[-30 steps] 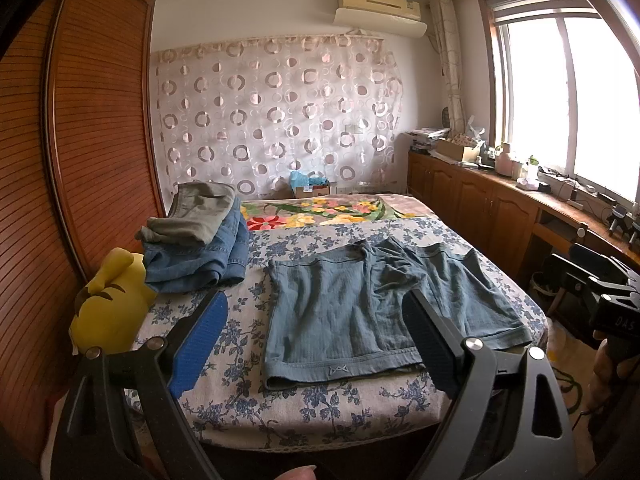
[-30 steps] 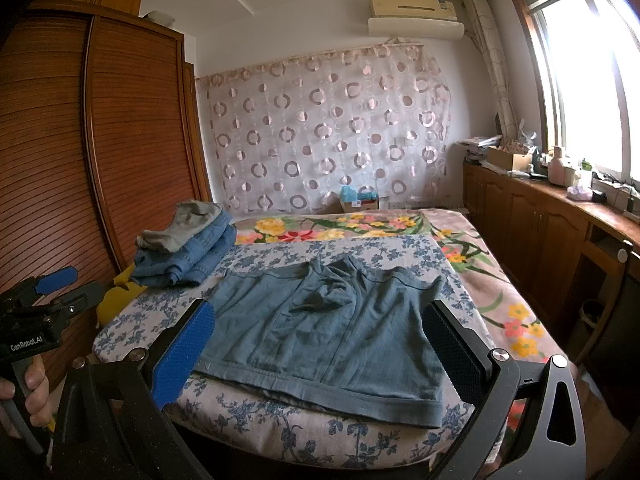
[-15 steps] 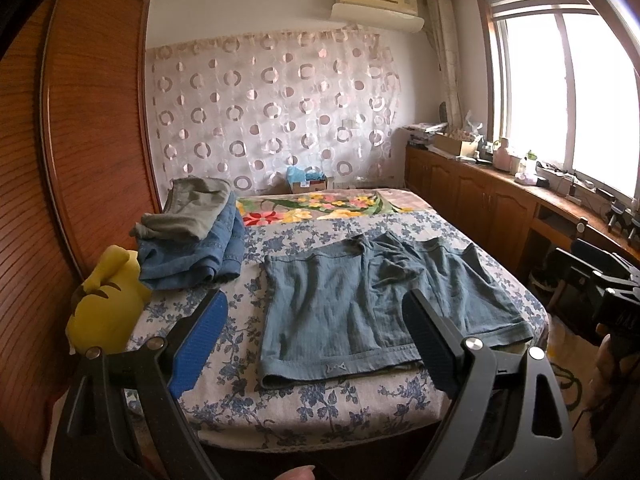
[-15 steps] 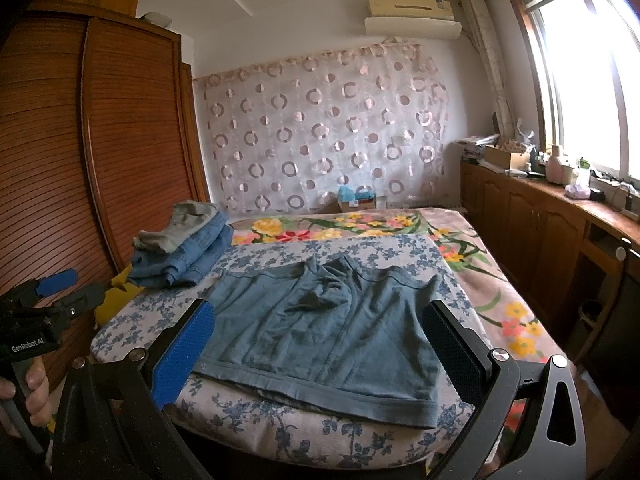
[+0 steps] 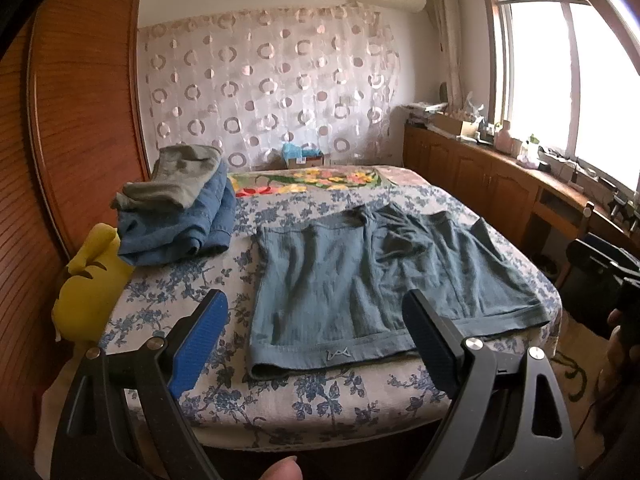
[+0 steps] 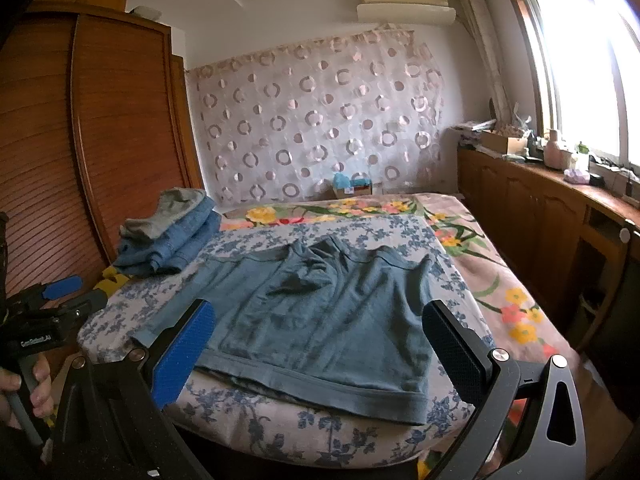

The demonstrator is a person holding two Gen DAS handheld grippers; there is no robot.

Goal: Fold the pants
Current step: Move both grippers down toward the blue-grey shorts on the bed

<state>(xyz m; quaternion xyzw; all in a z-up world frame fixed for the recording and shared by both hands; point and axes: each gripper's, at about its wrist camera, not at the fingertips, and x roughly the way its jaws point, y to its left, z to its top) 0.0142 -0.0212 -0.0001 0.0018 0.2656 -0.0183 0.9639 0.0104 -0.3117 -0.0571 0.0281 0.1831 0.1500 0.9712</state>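
Note:
A pair of teal-blue shorts (image 5: pixel 360 280) lies spread flat on the flower-print bed cover, hems toward me; it also shows in the right wrist view (image 6: pixel 320 312). My left gripper (image 5: pixel 316 320) is open and empty, held in front of the bed's near edge over the shorts' left hem. My right gripper (image 6: pixel 320 336) is open and empty, in front of the right hem. The left gripper also shows at the left edge of the right wrist view (image 6: pixel 60 300), and the right gripper at the right edge of the left wrist view (image 5: pixel 608 268).
A pile of folded clothes (image 5: pixel 176 216) lies at the bed's left rear, also in the right wrist view (image 6: pixel 168 240). A yellow plush toy (image 5: pixel 88 280) sits by the wooden wardrobe (image 5: pixel 80 120). A wooden counter (image 5: pixel 500 176) runs under the window on the right.
Both grippers have moved closer to the bed and a little lower; the shorts look larger in both views. The jaws stay open. The shorts have not moved.

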